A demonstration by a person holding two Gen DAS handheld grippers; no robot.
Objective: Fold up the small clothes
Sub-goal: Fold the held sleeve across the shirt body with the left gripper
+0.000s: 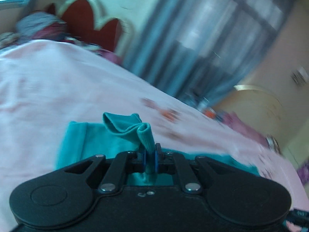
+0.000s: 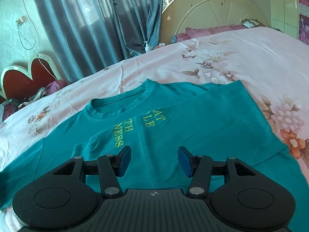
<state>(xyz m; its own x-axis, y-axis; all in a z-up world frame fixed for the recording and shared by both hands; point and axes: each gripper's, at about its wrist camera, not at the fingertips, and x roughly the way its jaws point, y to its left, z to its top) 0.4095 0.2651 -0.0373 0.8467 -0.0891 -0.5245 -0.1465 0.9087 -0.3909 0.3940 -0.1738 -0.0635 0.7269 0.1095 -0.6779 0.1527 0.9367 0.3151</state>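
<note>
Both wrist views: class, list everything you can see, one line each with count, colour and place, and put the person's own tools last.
T-shirt: one, teal with yellow lettering, on the bed, partly folded.
Bedsheet: one, pink with flowers, covering the bed.
Curtains: blue-grey, behind the bed.
Headboard: one, red with cream trim, far left.
Round panel: one, cream, leaning beyond the bed.
Left gripper: black, shut on a T-shirt edge.
Right gripper: black, open above the T-shirt.
</note>
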